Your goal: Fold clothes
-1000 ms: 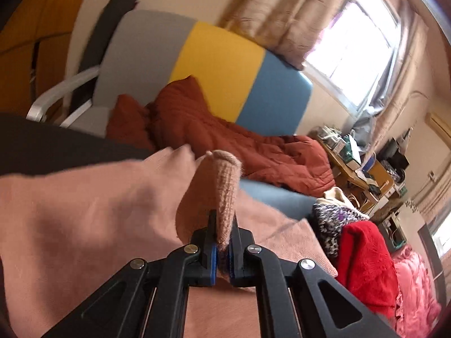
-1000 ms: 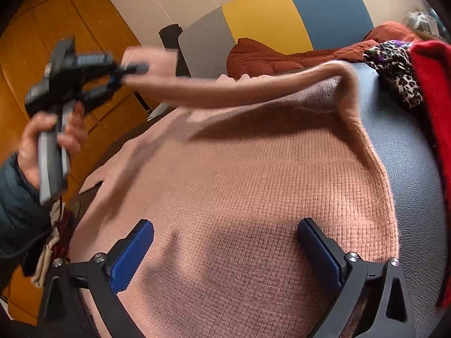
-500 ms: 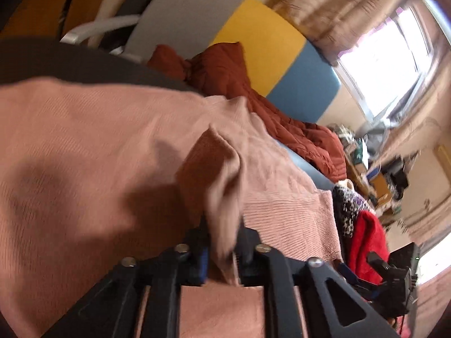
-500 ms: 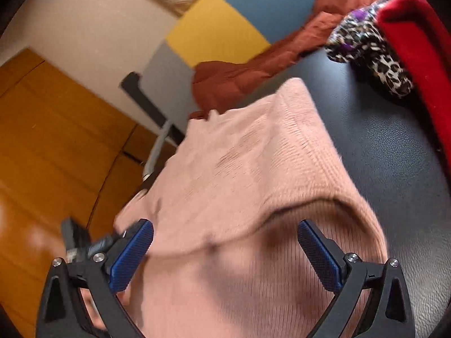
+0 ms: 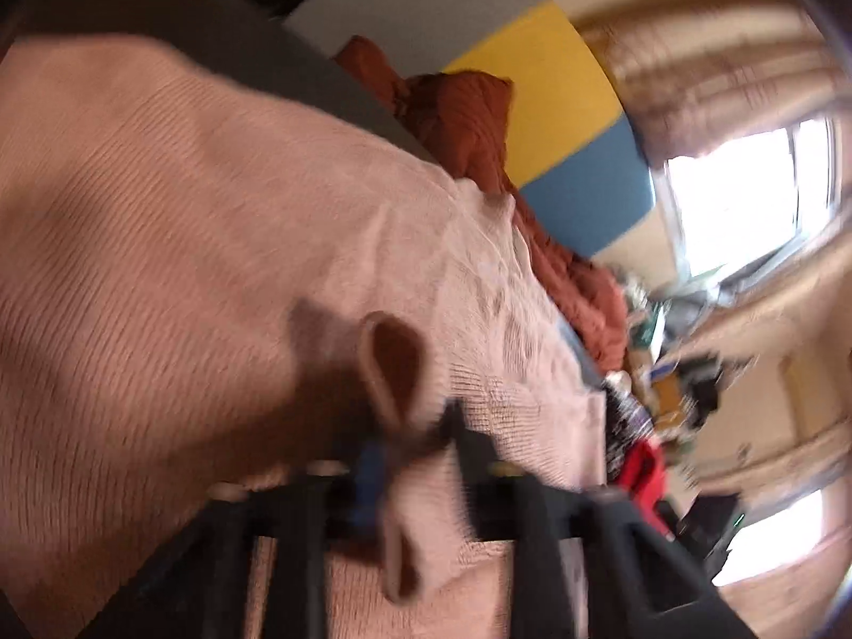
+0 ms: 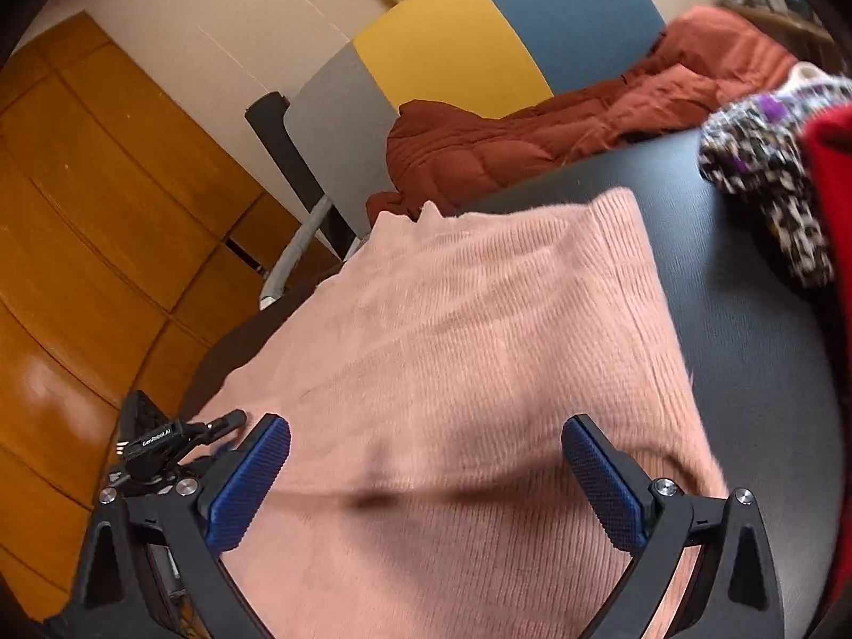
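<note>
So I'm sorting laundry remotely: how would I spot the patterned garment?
Start at the black table under the pink sweater. At its far right edge lies the leopard-print garment, spotted black, white and purple, beside plain red fabric.

Right gripper (image 6: 426,484): matte black plastic frame w/ triangular cut-outs, silver screw heads at the pivots, two ribbed blue rubber pads (image 6: 249,484). Left gripper (image 5: 412,471): same black frame, blue pad, blurred; in the right wrist view its black body carries a small white-lettered label.
</note>
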### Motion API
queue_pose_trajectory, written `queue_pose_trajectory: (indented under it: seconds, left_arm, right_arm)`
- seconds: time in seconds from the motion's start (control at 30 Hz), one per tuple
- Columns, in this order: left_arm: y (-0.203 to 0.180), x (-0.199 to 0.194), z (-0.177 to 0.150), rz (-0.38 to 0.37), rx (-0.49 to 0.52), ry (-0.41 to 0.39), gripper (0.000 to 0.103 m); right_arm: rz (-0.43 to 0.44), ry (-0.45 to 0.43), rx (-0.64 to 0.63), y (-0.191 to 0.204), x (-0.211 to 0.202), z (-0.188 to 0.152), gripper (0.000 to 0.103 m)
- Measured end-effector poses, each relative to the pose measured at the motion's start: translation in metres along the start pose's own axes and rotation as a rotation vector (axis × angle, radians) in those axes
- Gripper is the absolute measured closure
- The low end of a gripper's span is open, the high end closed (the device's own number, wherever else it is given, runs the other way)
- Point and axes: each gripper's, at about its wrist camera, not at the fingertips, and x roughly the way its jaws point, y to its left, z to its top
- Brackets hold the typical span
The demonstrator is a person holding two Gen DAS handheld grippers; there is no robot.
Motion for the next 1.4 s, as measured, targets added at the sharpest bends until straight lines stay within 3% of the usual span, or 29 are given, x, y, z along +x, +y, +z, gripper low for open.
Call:
queue_pose_trajectory:
  seconds: [0.13, 0.27, 0.33, 0.47, 0.53, 0.77, 0.87, 1.0, 1.17, 1.4]
  left_arm:
    - [-0.033, -0.011, 0.011, 0.01, 0.124, -0.081, 0.099]
    - [-0.055, -0.024, 0.03, 0.02, 0.186, -0.174, 0.099]
    - [-0.056, -0.018, 0.036, 0.067, 0.204, -0.164, 0.099]
    - [-0.041, 0.017, 0.036, 0.253, 0.231, -0.088, 0.098]
    - [-0.033, 0.035, 0.031, 0.356, 0.261, -0.059, 0.092]
    - [-0.042, 0.02, 0.032, 0.429, 0.303, -0.156, 0.088]
    - [-0.05, 0.009, 0.043, 0.346, 0.314, -0.177, 0.077]
    - [-0.072, 0.017, 0.073, 0.28, 0.349, -0.139, 0.074]
    - [-0.1, 0.063, 0.108, 0.293, 0.392, -0.06, 0.074]
    - [-0.109, 0.138, 0.155, 0.303, 0.397, 0.042, 0.069]
  right_arm:
    - [-0.031, -0.001, -0.035, -0.001, 0.009, 0.015, 0.0]
    - [-0.067, 0.005, -0.052, -0.007, 0.024, 0.029, 0.0]
    - [-0.111, 0.014, -0.052, -0.013, 0.034, 0.033, 0.0]
    - [-0.22, 0.028, -0.049, -0.029, 0.05, 0.032, 0.0]
    - [-0.29, 0.004, -0.112, -0.032, 0.054, 0.025, 0.0]
    - [-0.398, 0.021, -0.212, -0.022, 0.064, 0.016, 0.0]
    - [-0.407, 0.022, -0.221, -0.022, 0.065, 0.016, 0.0]
    - [-0.379, 0.012, -0.206, -0.025, 0.061, 0.017, 0.0]
    - [-0.34, -0.004, -0.183, -0.029, 0.058, 0.017, 0.0]
    - [-0.302, -0.022, -0.163, -0.032, 0.056, 0.016, 0.0]
